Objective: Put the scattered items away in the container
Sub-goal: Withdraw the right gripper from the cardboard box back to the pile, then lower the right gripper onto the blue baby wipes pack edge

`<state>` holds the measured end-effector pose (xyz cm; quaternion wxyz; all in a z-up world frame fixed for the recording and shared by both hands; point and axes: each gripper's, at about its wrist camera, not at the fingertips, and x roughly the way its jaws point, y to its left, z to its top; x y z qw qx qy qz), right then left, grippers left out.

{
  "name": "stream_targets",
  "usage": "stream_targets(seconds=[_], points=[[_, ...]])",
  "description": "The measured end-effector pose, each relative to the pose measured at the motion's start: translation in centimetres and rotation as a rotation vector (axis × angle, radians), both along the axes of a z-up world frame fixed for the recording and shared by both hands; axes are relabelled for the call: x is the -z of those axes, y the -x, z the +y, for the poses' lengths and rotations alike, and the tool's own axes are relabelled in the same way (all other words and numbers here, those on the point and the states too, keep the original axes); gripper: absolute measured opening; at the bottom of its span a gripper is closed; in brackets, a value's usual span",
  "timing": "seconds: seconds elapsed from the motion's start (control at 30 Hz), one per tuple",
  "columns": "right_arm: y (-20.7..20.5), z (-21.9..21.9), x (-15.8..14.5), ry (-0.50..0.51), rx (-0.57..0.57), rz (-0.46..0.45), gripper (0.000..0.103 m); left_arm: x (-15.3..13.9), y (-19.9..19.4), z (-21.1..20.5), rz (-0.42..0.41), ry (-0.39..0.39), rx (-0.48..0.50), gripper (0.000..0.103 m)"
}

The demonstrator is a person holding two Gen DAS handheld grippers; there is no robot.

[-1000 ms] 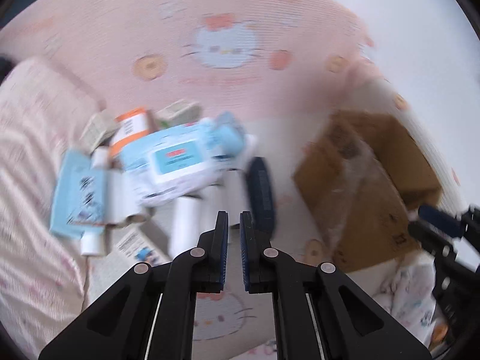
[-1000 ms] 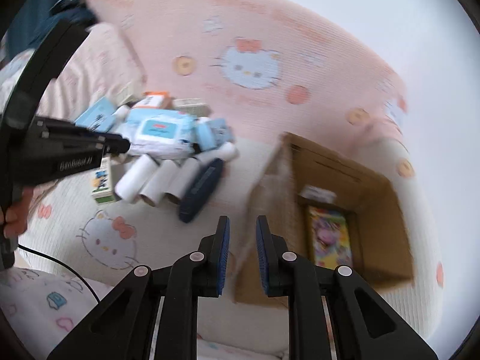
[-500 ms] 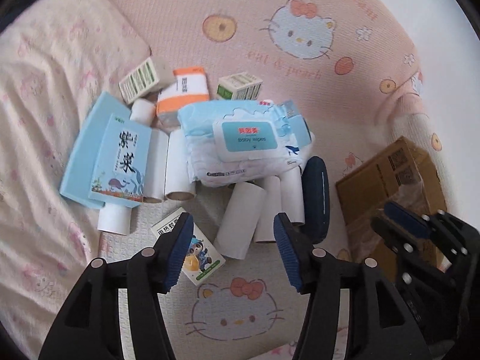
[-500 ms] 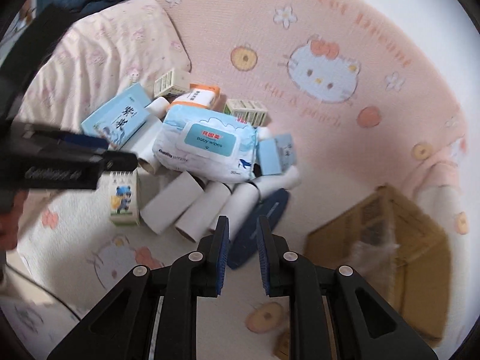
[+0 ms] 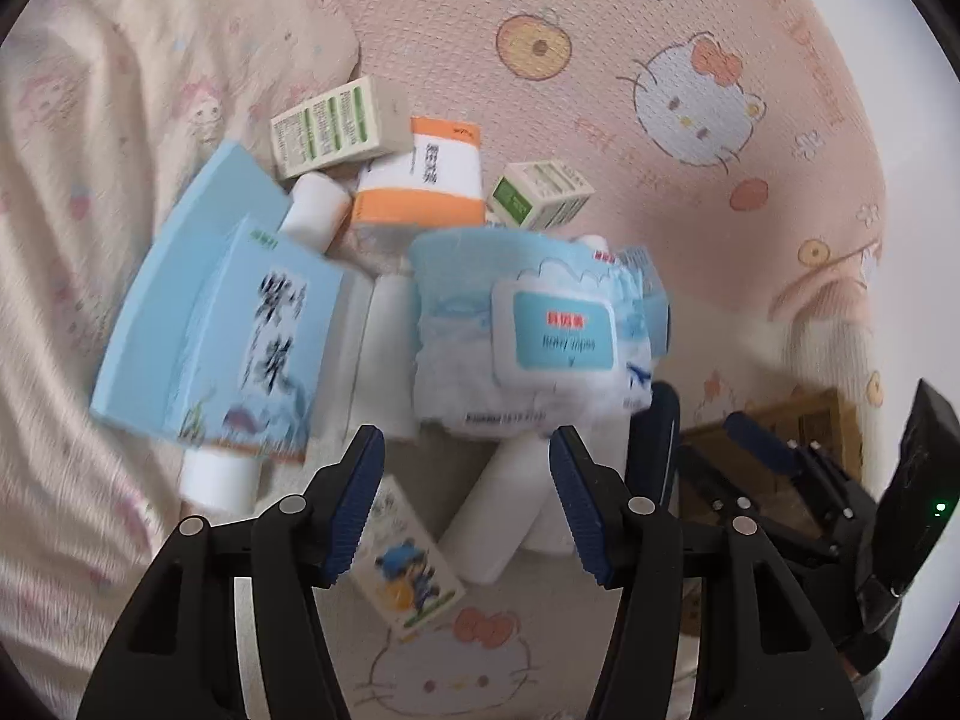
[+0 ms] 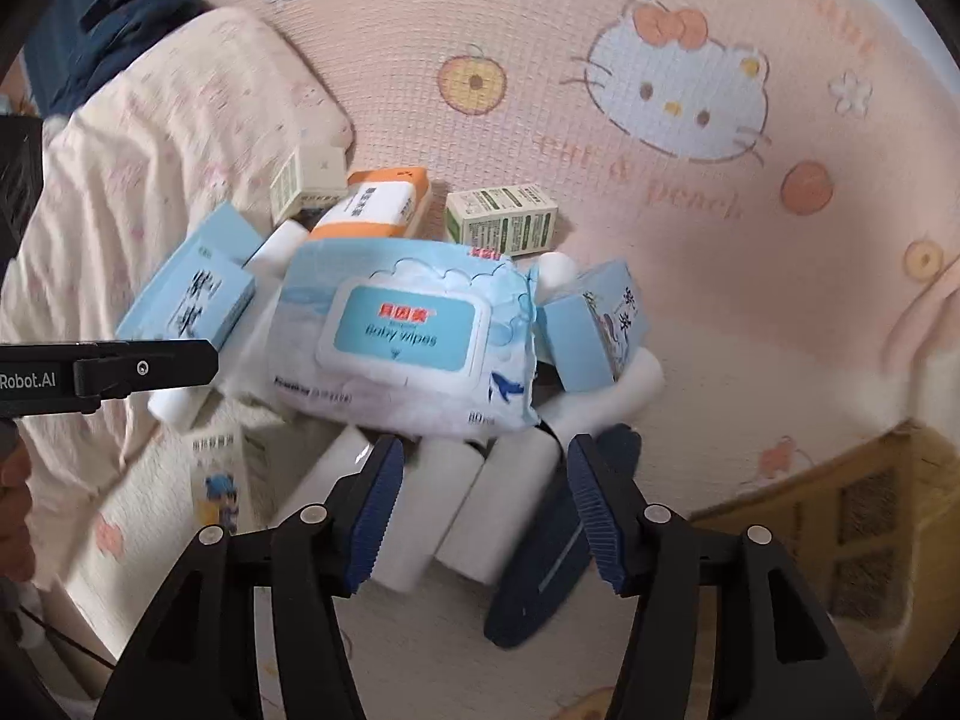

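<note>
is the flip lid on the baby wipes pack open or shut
Shut. The baby wipes pack lies label-up on the white rolls, and its lid sits flat and flush, no flap raised.

left wrist: steep down, close | right wrist: same | shared: baby wipes pack (image 5: 528, 330)
</note>
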<state>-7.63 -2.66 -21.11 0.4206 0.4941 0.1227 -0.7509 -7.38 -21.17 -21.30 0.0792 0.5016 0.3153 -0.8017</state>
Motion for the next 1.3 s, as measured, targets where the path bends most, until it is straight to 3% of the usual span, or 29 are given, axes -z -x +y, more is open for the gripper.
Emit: stream_targets(seconds=[0.13, 0.3, 0.6, 0.87, 1.03, 1.3], points=[[1.9, -1.0, 1.4, 0.002, 0.038, -0.065, 0.055, 0.9, 2.4, -0.1, -0.028, 0.062, 0.03, 0.064], [3.1, -2.4, 3.0, -0.011, 0.043, -0.126, 0.055, 2.3, 3.9, -0.3, -0.064, 0.066, 0.034, 0.064], [4.8, -4.2, 5.8, 0.011, 0.069, -0.247, 0.055, 5.3, 5.3, -0.8, -0.101, -0.03, 0.002, 0.064], [6.4, -4.9, 6.6, 0.099, 0.131, -0.333, 0.058, 5.1, 6.2, 0.6, -0.074, -0.005, 0.054, 0.058], [7.0, -4.5, 7.6, 0.151, 0.174, -0.446, 0.06, 4.7, 6.1, 0.9, -0.072, -0.005, 0.052, 0.055], [5.6, -3.2, 6.9, 0.168, 0.162, -0.495, 0.06, 3.1, 5.0, 1.7, -0.089, 0.034, 0.117, 0.053]])
